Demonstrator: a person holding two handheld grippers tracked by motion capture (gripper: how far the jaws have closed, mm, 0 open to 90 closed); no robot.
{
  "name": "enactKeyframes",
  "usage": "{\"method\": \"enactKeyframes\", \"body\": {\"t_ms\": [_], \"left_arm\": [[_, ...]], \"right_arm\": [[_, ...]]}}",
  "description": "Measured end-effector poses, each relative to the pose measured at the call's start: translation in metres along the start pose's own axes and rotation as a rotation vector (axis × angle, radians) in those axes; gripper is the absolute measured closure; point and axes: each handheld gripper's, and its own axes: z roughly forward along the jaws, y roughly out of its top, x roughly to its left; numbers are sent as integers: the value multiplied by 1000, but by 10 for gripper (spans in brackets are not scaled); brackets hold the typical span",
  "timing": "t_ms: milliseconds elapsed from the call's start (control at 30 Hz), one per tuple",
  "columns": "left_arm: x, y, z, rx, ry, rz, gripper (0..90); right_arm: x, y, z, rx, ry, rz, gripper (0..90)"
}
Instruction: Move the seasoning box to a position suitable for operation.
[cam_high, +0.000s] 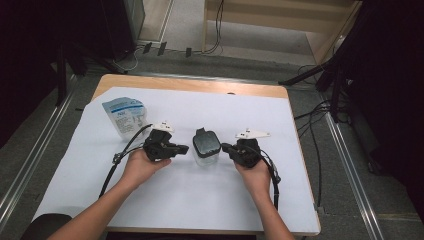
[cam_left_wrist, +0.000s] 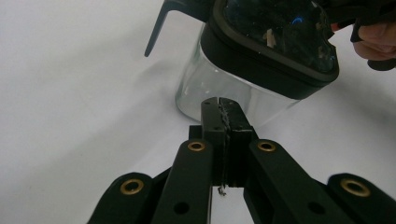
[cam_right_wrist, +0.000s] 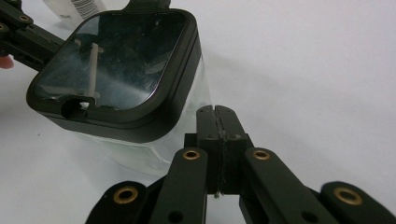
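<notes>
High view looks down from afar; both gripper views sit low, close, facing the jar (cam_high: 206, 146) from opposite sides.

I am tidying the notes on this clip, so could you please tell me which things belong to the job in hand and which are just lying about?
In the job:
- clear jar with a black lid
- left gripper, shut, beside it
- right gripper, shut, beside it

Lying about:
- white and blue pouch
- white sheet covering the table
</notes>
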Motion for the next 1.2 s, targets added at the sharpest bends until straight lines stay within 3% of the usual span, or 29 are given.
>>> {"method": "enactKeyframes", "body": {"t_ms": [167,300,1200], "left_arm": [[-3,5,5,8,14,41,900],[-3,6,7,6,19,44,900],[4,7,7,0,15,7,900]], "right_arm": [[2,0,1,1,-1,-3,900],[4,1,3,0,5,-7,900],[14,-1,2,24,16,-20,900]]}}
